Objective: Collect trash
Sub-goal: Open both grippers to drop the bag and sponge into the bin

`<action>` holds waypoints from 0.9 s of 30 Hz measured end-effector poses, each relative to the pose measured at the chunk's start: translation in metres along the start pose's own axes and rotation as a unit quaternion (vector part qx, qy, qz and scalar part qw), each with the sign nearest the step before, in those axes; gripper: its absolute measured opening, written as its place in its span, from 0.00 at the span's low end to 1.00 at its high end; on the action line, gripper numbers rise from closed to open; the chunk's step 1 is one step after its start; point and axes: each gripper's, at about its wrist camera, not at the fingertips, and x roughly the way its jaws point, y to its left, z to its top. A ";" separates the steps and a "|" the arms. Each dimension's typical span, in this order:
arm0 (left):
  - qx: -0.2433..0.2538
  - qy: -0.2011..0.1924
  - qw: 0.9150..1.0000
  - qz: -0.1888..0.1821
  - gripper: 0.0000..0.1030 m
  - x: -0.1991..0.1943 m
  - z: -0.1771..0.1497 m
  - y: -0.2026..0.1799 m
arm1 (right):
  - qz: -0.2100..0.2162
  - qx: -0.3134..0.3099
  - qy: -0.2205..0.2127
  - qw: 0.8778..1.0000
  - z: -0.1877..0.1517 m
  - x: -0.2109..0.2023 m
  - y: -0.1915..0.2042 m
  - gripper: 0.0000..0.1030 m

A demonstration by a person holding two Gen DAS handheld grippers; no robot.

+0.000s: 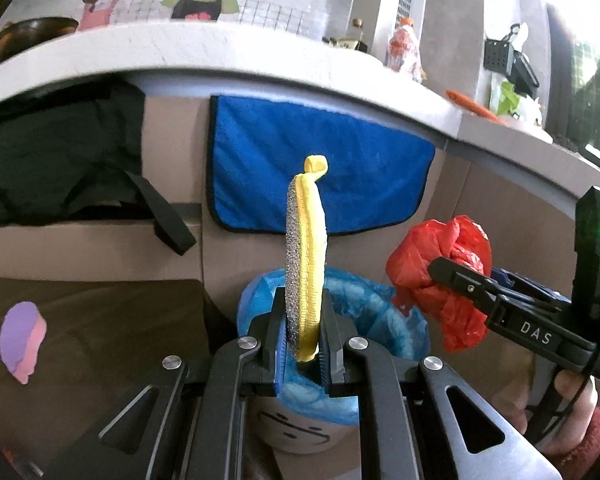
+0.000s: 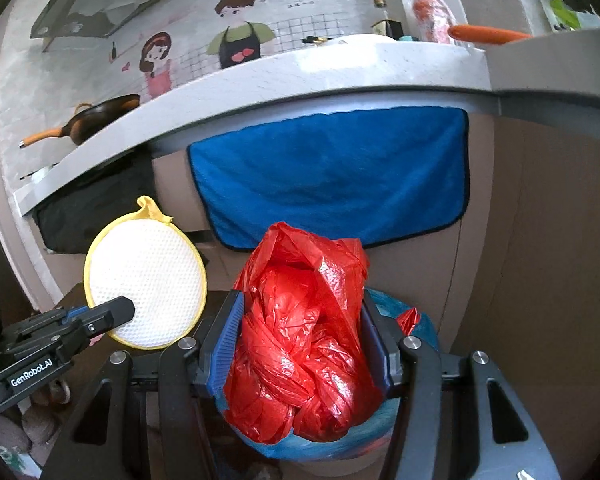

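We see first the long grey counter [image 2: 340, 76] that crosses both views, and behind it a wall sticker [image 2: 236, 36] with two cartoon cooks and some Chinese characters, which we cannot read with certainty. A blue cloth [image 2: 332, 176] hangs flat from the counter front, and at its left a black garment [image 1: 56, 152] hangs with one strap loose. On the counter stand a dark pan [image 2: 96, 118] with a wooden handle and an orange carrot [image 2: 488, 34].

Under the cloth stands a bin with a blue liner [image 1: 384, 316]; on its pale front a simple drawn face [image 1: 288, 424] shows. In the right wrist view the right gripper [image 2: 304, 344] is closed on a crumpled red plastic bag [image 2: 304, 328], held directly above the liner. On this gripper's side, in the left wrist view, we read "DAS".

The left gripper [image 1: 303, 348] is clamped on a round scrubbing pad [image 1: 305, 264] with yellow edge and a small yellow loop on top; the pad stands upright above the bin, just beside the red bag. One face is white mesh, the other grey and glittering. On the left gripper we read "GenRobot.AI".
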 end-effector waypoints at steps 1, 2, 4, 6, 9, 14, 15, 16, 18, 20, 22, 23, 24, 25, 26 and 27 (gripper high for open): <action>-0.003 0.010 1.000 -0.003 0.13 0.010 -0.002 0.001 | -0.006 -0.002 0.002 1.000 -0.002 0.004 -0.003 0.51; -0.004 0.017 1.000 -0.004 0.13 0.018 -0.003 0.003 | -0.009 -0.003 0.006 1.000 -0.004 0.008 -0.005 0.51; -0.004 0.031 0.999 -0.004 0.13 0.034 -0.006 0.005 | -0.009 -0.001 0.018 1.000 -0.009 0.021 -0.012 0.51; -0.008 0.045 0.999 -0.005 0.13 0.047 -0.009 0.007 | -0.006 0.007 0.027 1.000 -0.012 0.031 -0.018 0.51; -0.009 0.060 0.998 -0.003 0.13 0.066 -0.012 0.009 | -0.001 0.022 0.044 0.999 -0.019 0.052 -0.029 0.51; -0.010 0.075 0.997 -0.002 0.13 0.090 -0.016 0.012 | 0.001 0.031 0.065 0.997 -0.027 0.078 -0.037 0.51; -0.011 0.078 0.997 -0.002 0.13 0.094 -0.016 0.012 | 0.002 0.033 0.068 0.997 -0.028 0.081 -0.038 0.51; -0.013 0.080 0.997 -0.002 0.13 0.097 -0.017 0.013 | 0.003 0.033 0.071 0.997 -0.029 0.085 -0.039 0.51; -0.013 0.083 0.996 -0.004 0.13 0.102 -0.017 0.014 | 0.001 0.032 0.075 0.997 -0.031 0.091 -0.039 0.51; -0.013 0.084 0.996 -0.005 0.13 0.106 -0.017 0.014 | -0.003 0.031 0.077 0.997 -0.032 0.095 -0.040 0.51; -0.015 0.085 0.996 -0.008 0.13 0.110 -0.017 0.015 | -0.005 0.032 0.081 0.996 -0.034 0.100 -0.043 0.51; -0.015 0.086 0.996 -0.009 0.13 0.111 -0.017 0.015 | -0.006 0.034 0.083 0.996 -0.034 0.102 -0.043 0.51; -0.016 0.087 0.996 -0.009 0.13 0.112 -0.016 0.015 | -0.006 0.034 0.085 0.996 -0.034 0.104 -0.043 0.51; -0.018 0.088 0.996 -0.011 0.13 0.114 -0.016 0.016 | -0.008 0.034 0.087 0.996 -0.034 0.106 -0.043 0.51; -0.022 0.090 0.996 -0.014 0.13 0.115 -0.016 0.018 | -0.009 0.034 0.087 0.996 -0.034 0.107 -0.044 0.51; -0.027 0.092 0.995 -0.018 0.14 0.117 -0.016 0.020 | -0.009 0.035 0.088 0.995 -0.035 0.108 -0.045 0.52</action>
